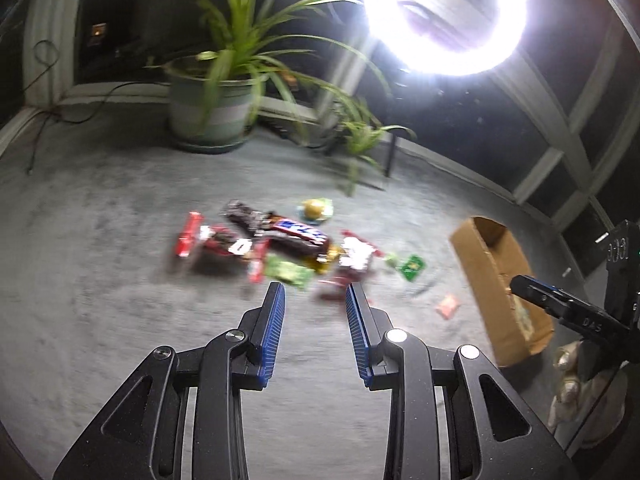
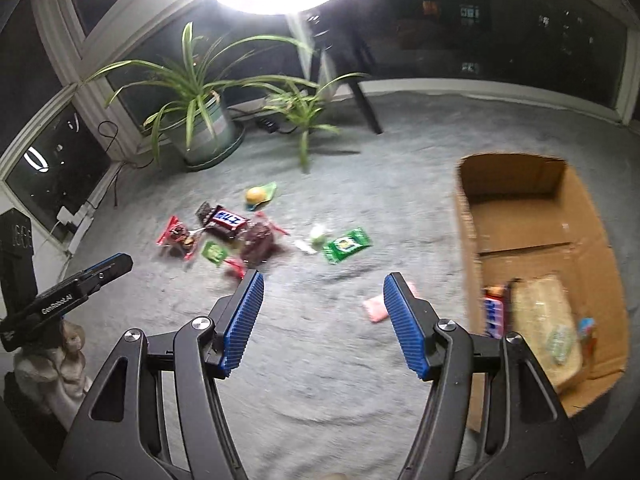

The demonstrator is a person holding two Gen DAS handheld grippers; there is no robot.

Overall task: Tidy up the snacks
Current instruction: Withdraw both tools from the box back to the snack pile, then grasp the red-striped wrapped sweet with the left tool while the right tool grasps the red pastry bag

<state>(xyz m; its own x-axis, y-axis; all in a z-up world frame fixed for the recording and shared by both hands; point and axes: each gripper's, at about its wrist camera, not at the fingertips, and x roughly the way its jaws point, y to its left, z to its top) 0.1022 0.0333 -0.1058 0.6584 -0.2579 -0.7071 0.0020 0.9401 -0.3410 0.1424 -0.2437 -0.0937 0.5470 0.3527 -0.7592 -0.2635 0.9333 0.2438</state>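
Observation:
A pile of wrapped snacks (image 1: 280, 244) lies on grey carpet, among them a brown Snickers bar (image 1: 300, 232) (image 2: 230, 220), a green packet (image 2: 346, 245) and a yellow round sweet (image 2: 254, 195). A small pink packet (image 2: 374, 308) lies apart, just past my right gripper's right finger. The open cardboard box (image 2: 520, 220) (image 1: 492, 276) stands to the right and holds a pale bag (image 2: 544, 320) and a blue-red packet (image 2: 494, 316). My left gripper (image 1: 316, 287) hangs open and empty just short of the pile. My right gripper (image 2: 324, 277) is open wide and empty, left of the box.
A large potted plant (image 2: 208, 136) and a smaller one (image 2: 304, 108) stand behind the snacks by dark windows. A bright ring light (image 1: 440, 12) glares overhead, and its black stand leg (image 2: 366, 104) reaches the carpet. Cables (image 2: 108, 136) trail at the far left wall.

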